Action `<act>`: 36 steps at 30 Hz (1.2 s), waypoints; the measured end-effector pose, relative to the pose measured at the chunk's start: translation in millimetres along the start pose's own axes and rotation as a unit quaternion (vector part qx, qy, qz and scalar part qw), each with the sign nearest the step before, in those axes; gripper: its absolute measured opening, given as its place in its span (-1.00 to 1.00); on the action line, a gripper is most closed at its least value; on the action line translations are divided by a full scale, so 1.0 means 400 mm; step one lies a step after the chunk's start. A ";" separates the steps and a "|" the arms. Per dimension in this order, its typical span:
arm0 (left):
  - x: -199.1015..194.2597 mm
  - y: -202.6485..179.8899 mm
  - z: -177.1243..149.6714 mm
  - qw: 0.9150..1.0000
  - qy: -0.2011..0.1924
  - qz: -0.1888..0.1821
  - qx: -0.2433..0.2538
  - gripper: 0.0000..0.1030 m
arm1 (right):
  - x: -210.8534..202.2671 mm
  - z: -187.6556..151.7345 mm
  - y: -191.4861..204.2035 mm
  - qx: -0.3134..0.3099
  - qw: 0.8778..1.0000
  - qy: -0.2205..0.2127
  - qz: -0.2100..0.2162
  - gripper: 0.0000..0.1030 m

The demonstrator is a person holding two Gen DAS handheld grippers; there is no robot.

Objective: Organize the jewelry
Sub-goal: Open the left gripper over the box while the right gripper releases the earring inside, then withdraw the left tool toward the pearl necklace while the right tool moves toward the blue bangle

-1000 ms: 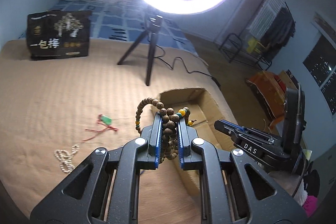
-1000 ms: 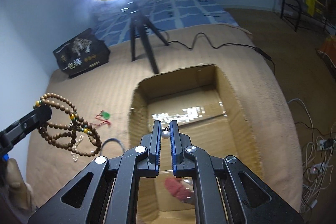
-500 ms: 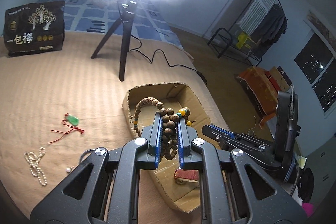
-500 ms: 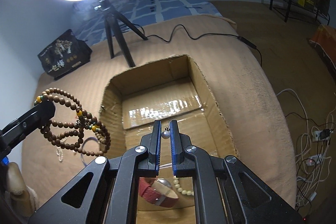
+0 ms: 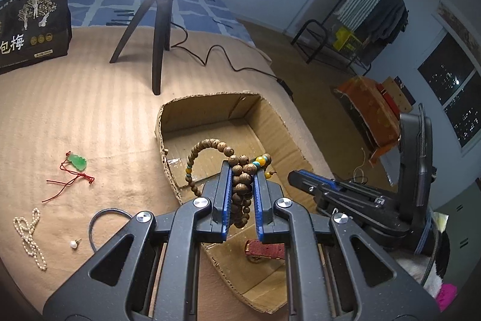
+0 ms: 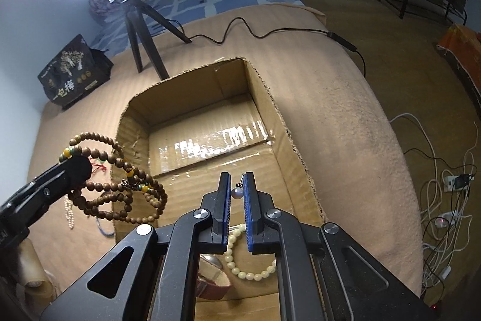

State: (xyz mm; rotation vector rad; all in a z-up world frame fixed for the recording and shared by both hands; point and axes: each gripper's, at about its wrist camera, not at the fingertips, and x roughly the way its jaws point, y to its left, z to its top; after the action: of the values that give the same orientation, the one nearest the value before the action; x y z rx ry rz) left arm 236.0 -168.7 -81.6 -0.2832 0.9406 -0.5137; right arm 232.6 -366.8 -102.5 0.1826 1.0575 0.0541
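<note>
My left gripper (image 5: 242, 170) is shut on a brown wooden bead string (image 5: 240, 185) and holds it over the near left part of the open cardboard box (image 5: 210, 110). The beads also hang at the left of the right wrist view (image 6: 120, 188), at the box's left wall (image 6: 132, 122). My right gripper (image 6: 237, 181) is shut on a pearl earring (image 6: 236, 192) above the box floor. In the box lie a cream bead bracelet (image 6: 249, 266) and a red-strapped watch (image 5: 264, 248).
On the tan blanket left of the box lie a green pendant on red cord (image 5: 77, 163), a pearl necklace (image 5: 28, 236), a pearl earring (image 5: 73, 244) and a dark ring cord (image 5: 102, 218). A ring-light tripod (image 5: 157, 35) and a black bag (image 5: 33, 26) stand behind.
Both grippers have moved forward and to the right over the box. The bead string now hangs above the box instead of the blanket. Both grips are unchanged.
</note>
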 end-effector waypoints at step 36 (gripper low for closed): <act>-0.121 0.049 -0.019 0.995 -0.021 0.086 0.043 -0.03 | -0.082 -0.009 0.083 -0.026 0.999 -0.047 -0.003 0.08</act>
State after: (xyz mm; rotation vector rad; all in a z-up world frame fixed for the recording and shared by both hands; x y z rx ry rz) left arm 212.1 -126.2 -60.9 -0.1328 0.8909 -0.3884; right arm 214.7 -337.9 -70.2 0.1346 0.9624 0.0670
